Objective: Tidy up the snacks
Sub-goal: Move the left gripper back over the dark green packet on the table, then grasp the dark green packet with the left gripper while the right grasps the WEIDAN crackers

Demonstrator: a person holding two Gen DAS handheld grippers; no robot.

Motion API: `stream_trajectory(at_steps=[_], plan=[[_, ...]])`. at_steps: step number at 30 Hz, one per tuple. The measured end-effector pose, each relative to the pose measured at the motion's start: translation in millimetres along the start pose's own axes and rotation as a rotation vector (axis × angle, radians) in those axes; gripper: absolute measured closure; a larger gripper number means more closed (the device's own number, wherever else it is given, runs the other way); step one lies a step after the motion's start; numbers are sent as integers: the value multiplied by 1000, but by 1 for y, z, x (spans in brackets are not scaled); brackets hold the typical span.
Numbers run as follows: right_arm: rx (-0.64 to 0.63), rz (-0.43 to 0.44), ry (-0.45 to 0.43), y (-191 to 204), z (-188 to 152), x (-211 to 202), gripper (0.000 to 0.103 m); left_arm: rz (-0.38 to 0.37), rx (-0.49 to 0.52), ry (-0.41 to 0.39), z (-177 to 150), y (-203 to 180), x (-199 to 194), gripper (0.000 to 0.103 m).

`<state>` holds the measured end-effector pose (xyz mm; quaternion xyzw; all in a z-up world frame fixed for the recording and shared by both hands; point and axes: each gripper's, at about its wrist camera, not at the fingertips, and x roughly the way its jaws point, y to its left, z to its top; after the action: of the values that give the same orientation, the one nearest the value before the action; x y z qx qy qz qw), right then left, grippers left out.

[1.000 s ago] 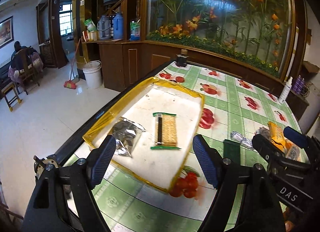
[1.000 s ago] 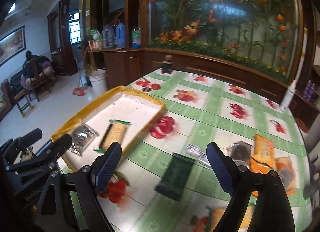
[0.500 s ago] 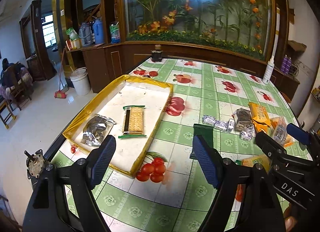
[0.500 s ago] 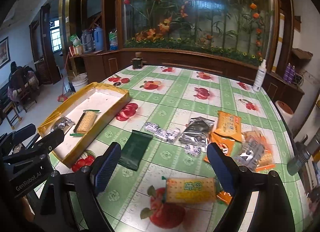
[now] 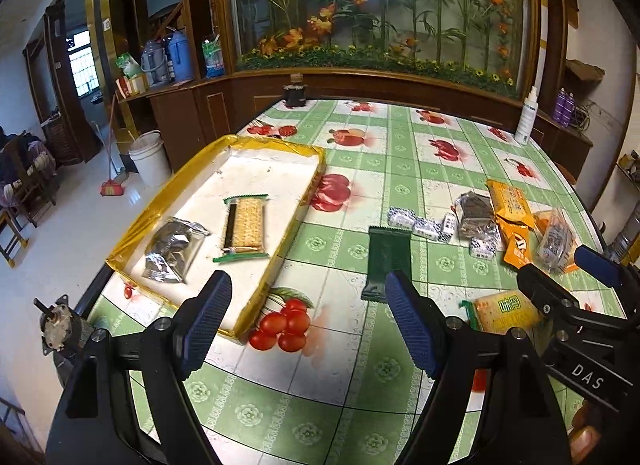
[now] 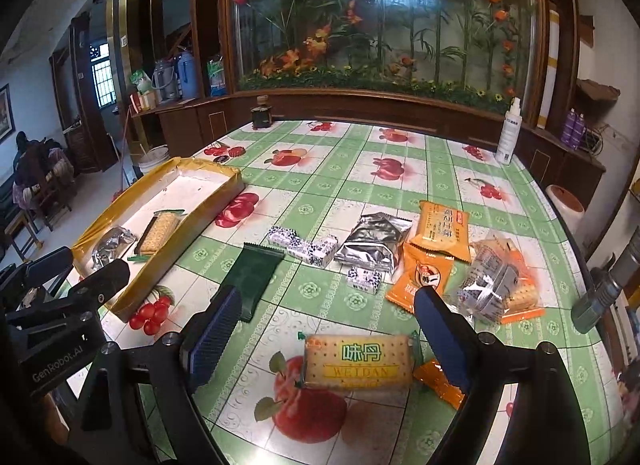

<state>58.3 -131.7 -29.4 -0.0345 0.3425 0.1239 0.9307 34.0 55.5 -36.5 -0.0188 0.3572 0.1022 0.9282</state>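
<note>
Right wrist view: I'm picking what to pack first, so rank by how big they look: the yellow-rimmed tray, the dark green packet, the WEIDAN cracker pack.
1. yellow-rimmed tray, clearly largest.
2-3. WEIDAN cracker pack and dark green packet look alike; the crackers lie nearer the camera, so no ranking.

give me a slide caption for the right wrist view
Open right tool above a Weidan cracker pack, loose snacks beyond.

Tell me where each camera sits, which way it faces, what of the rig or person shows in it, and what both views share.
Left wrist: on the left gripper, angled down at the yellow tray; right gripper and a fingertip show at right.
Right wrist: on the right gripper, angled down over the cracker pack and loose snacks; left gripper at left.
Shared: tray, dark green packet, checked table.
</note>
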Motion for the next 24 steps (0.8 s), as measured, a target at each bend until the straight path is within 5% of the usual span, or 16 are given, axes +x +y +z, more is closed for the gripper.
stream_trajectory(at_steps=[9, 13, 24], plan=[[156, 4, 71, -80, -49, 6, 14, -172, 93, 106, -19, -41, 24, 22], [178, 2, 89, -98, -61, 8, 14, -164, 116, 128, -23, -54, 34, 22], [73, 300, 138, -45, -55, 37, 14, -189, -3, 263, -3, -37, 102, 22]])
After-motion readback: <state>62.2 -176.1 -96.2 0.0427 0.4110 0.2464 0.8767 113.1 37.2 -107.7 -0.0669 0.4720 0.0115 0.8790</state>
